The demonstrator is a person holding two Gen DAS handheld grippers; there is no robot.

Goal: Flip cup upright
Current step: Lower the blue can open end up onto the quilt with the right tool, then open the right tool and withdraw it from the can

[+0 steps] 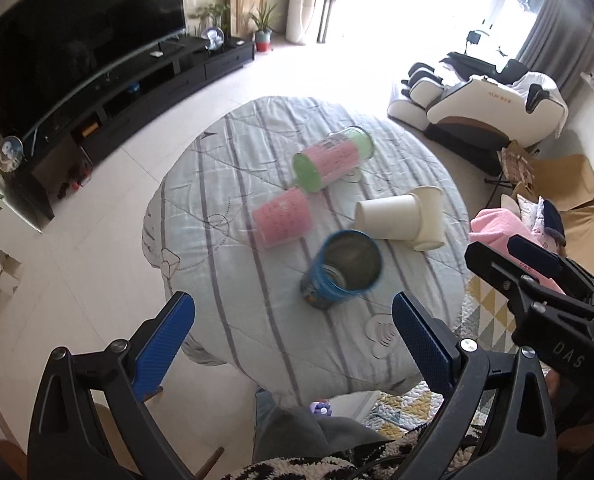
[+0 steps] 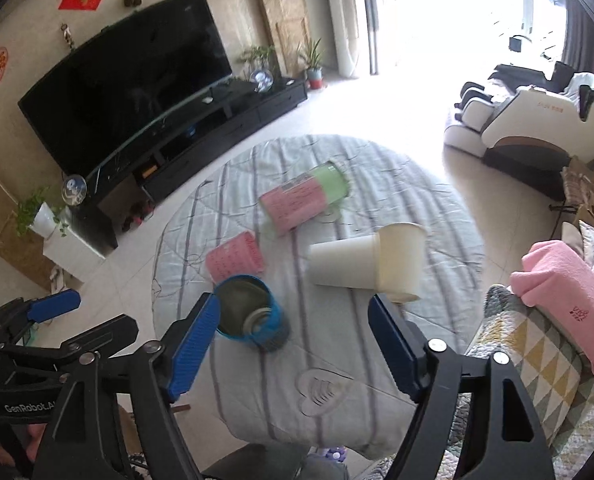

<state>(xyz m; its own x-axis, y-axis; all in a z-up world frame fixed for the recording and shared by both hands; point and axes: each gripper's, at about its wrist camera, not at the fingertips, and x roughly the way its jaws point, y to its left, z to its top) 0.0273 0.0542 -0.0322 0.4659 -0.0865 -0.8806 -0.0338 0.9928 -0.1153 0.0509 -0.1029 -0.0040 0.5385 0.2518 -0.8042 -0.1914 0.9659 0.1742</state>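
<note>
Hovering right gripper (image 2: 293, 340), fingers apart, empty; white paper cup (image 2: 343, 266) on its side just beyond blue can (image 2: 253, 316), axis crosswise, nearer than left gripper (image 1: 293, 344), also spread

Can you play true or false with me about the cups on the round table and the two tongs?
1. The blue can stands upright with its mouth open to the top. True.
2. The two white cups both stand upright. False: both are tipped over and touch each other.
3. The left tongs are shut on a cup. False: they are open and hold nothing.
4. The green cup lies on its side. True.
5. The right tongs are open above the table. True.
6. The pink cup sits inside the blue can. False: it rests on the cloth beside the can.
</note>
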